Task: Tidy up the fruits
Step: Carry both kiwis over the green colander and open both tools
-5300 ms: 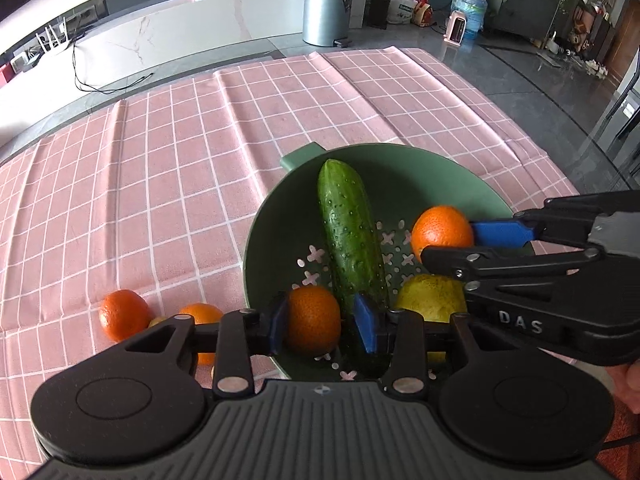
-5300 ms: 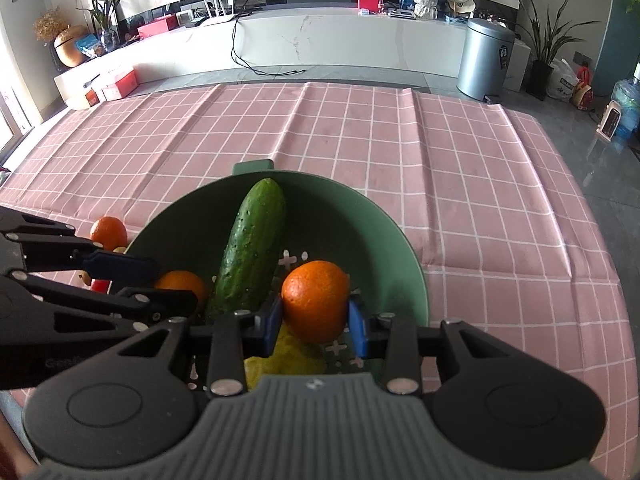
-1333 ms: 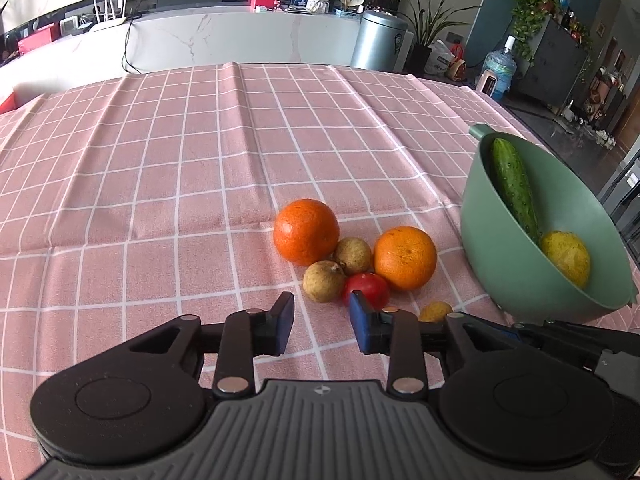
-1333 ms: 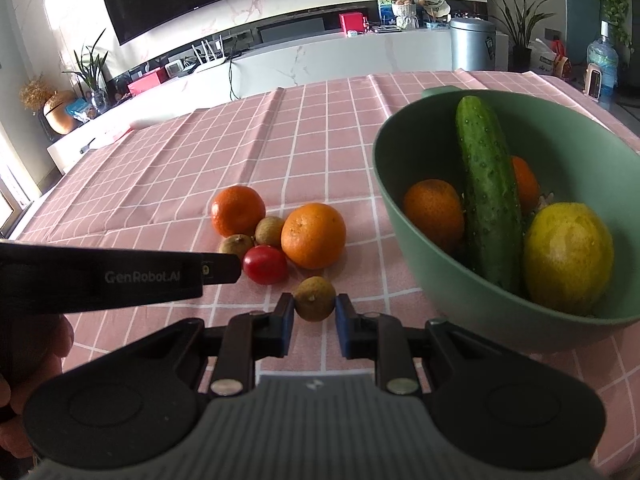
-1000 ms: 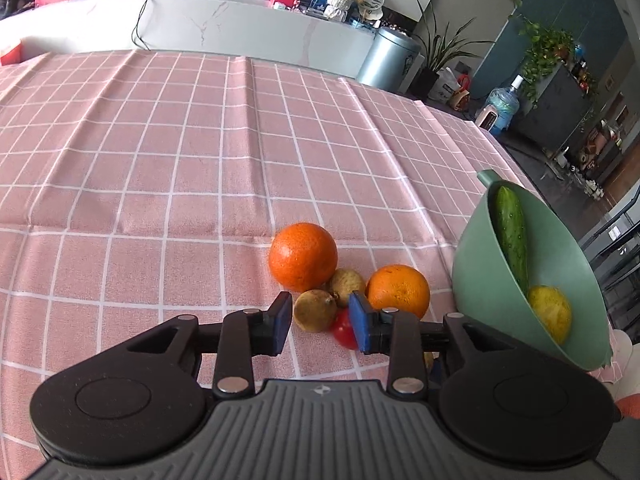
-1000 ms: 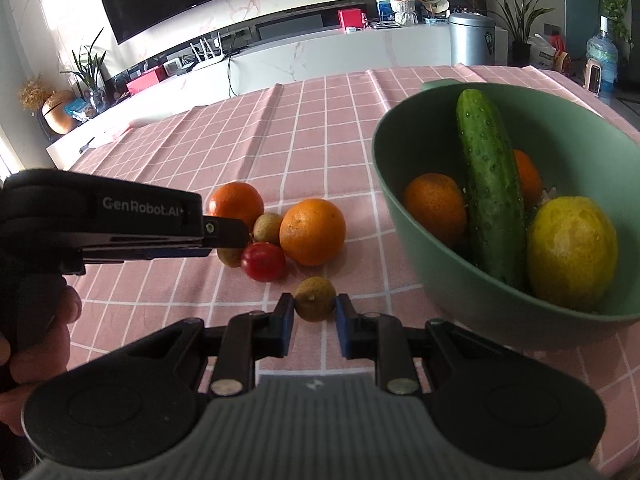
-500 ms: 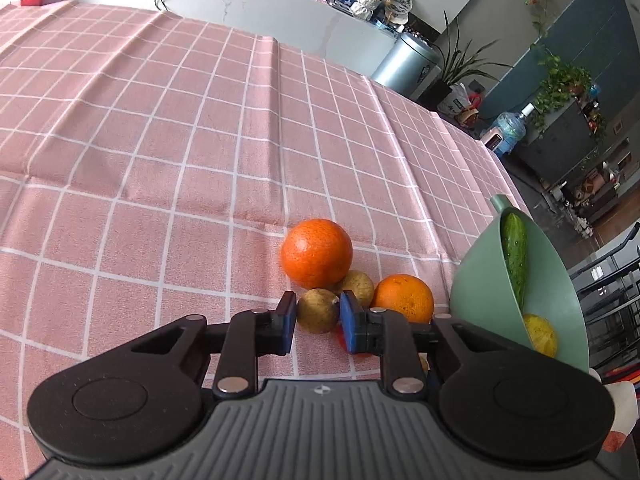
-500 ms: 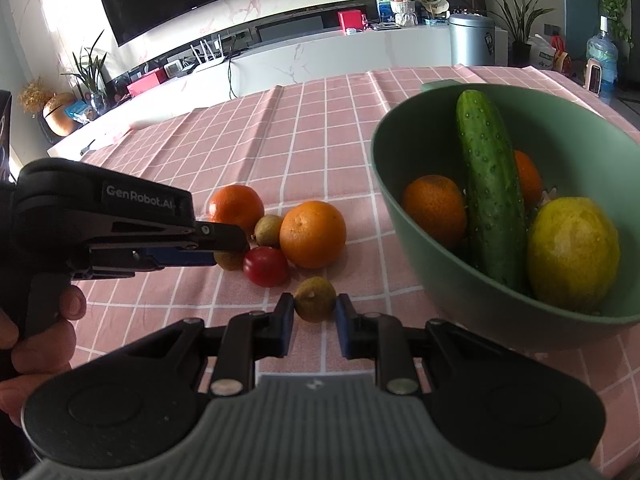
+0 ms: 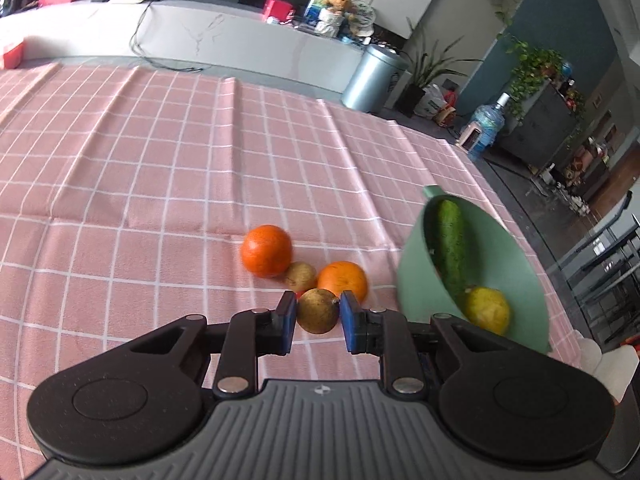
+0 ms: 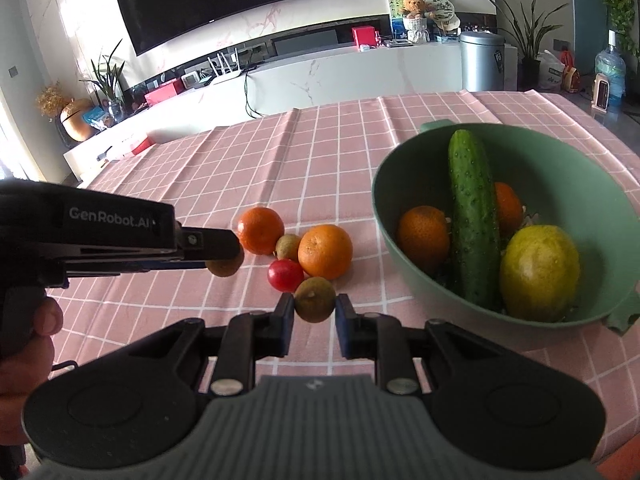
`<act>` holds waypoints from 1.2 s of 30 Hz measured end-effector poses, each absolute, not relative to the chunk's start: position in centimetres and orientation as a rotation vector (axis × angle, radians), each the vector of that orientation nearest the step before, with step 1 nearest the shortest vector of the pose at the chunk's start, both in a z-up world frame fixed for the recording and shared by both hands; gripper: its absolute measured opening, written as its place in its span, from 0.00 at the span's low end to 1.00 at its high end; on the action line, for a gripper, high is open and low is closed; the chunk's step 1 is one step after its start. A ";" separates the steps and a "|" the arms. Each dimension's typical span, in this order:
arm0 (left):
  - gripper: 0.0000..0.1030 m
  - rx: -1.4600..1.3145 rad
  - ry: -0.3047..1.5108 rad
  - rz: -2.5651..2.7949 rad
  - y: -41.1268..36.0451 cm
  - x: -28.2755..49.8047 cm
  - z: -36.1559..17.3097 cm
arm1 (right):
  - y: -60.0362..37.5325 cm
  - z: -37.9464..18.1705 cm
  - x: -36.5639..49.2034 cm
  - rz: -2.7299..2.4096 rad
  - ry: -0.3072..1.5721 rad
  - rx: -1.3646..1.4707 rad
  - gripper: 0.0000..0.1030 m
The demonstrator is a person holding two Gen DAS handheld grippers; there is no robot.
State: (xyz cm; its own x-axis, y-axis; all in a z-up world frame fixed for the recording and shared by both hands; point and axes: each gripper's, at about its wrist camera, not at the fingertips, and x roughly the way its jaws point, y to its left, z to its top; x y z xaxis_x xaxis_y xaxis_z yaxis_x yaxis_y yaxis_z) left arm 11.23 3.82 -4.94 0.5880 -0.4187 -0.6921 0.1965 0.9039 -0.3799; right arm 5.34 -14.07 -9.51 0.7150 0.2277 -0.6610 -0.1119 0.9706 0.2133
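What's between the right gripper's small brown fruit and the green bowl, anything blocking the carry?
Nothing visible. The right gripper is shut on a small brown fruit, and only bare pink tablecloth lies between it and the green bowl. The orange and cherry tomato sit to the left, off that line. Only the bowl's rim needs clearing.
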 end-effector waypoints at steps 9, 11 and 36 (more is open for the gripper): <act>0.25 -0.143 0.844 -0.495 -2.1 10.2 -1.4 | -18.7 -5.3 3.2 0.139 0.723 0.121 0.17; 0.25 -0.106 0.837 -0.527 -3.8 10.2 -0.8 | -19.8 -4.8 3.1 0.132 0.733 0.098 0.17; 0.25 0.131 1.044 -0.566 -11.6 14.1 -3.9 | -25.2 -6.7 6.9 0.175 0.914 0.199 0.17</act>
State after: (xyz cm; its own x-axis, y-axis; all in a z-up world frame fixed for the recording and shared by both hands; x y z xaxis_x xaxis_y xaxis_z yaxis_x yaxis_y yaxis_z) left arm 14.07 -11.56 -3.89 0.3745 -0.3799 -0.8458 0.5015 0.8503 -0.1599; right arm 6.94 -25.20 -6.73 0.5986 0.2339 -0.7661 -0.0656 0.9675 0.2440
